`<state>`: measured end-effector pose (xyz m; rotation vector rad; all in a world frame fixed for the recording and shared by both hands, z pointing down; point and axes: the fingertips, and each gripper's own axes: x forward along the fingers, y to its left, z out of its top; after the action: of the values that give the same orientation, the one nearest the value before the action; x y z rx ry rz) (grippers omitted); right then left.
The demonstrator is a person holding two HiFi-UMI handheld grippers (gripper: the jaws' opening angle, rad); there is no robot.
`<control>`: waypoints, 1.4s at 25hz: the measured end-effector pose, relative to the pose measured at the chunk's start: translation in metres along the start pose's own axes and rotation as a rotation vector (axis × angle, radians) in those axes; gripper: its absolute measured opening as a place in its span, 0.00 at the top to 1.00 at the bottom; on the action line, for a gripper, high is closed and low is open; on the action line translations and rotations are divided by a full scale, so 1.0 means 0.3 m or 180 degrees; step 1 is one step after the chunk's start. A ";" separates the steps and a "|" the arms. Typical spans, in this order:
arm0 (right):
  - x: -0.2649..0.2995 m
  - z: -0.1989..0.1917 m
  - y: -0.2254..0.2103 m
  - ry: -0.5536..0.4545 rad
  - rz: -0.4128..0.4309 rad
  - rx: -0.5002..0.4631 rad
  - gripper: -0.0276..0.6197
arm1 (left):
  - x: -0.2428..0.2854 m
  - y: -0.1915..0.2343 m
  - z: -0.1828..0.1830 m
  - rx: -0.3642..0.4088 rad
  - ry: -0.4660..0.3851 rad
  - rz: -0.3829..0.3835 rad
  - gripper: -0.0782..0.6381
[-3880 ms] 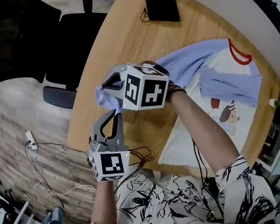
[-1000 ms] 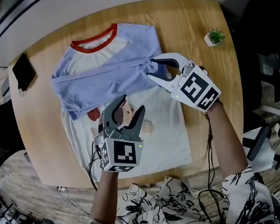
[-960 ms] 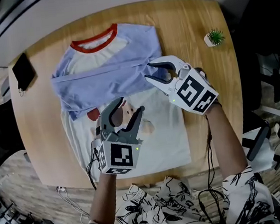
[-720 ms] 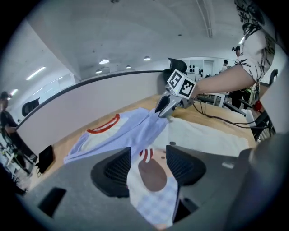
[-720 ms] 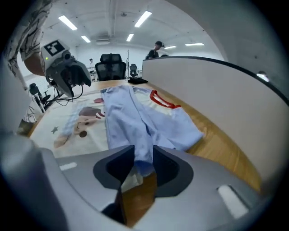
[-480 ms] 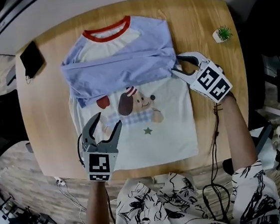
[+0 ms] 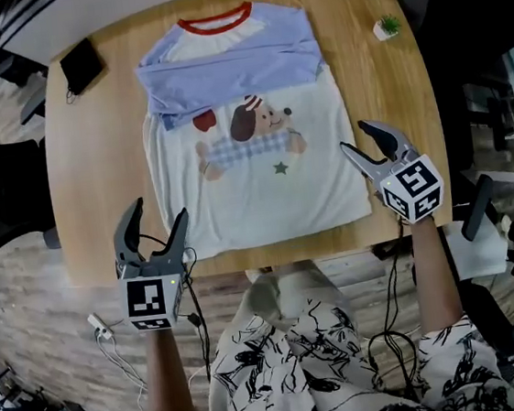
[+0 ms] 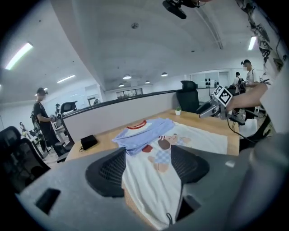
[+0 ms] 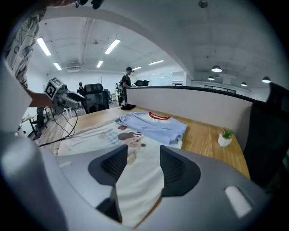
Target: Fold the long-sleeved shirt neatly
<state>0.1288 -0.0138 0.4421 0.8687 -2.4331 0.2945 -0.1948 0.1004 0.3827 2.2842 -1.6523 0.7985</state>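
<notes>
The long-sleeved shirt (image 7: 253, 154) lies flat on the wooden table (image 7: 96, 172), white body with a dog print, red collar at the far side, both blue sleeves folded across the chest (image 7: 228, 70). My left gripper (image 7: 152, 228) hovers over the near left table edge, just left of the hem corner; its jaws have just been opening, with nothing between them. My right gripper (image 7: 370, 142) hangs just off the shirt's right edge near the hem, jaws likewise just opening and empty. The shirt (image 8: 156, 149) shows ahead of the left gripper (image 8: 149, 169), and the shirt (image 9: 135, 140) ahead of the right gripper (image 9: 141, 169).
A black wallet-like case (image 7: 82, 66) lies at the table's far left corner and a small potted plant (image 7: 388, 27) at the far right. Office chairs stand around the table, cables trail over the near edge, and people stand in the background of the gripper views.
Both grippers have pulled back from the folded sleeves toward me and apart, the left to the near left hem corner, the right to the shirt's right edge. Both jaws stand wider.
</notes>
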 end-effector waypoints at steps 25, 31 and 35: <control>-0.270 -0.659 0.194 0.0455 -0.0983 0.1223 0.62 | -0.146 -0.102 -0.681 -0.0576 0.0624 -0.0098 0.39; -0.239 -0.672 0.197 0.0613 -0.1008 0.1158 0.82 | -0.127 -0.112 -0.760 -0.0765 0.0828 -0.0037 0.67; -0.239 -0.662 0.214 0.0626 -0.0935 0.1139 0.90 | -0.142 -0.107 -0.778 -0.0898 0.0828 0.0046 0.87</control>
<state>0.2163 0.1465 0.5664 1.2696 -2.0678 0.6824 -0.2451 0.2553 0.5583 1.8933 -1.5537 0.7723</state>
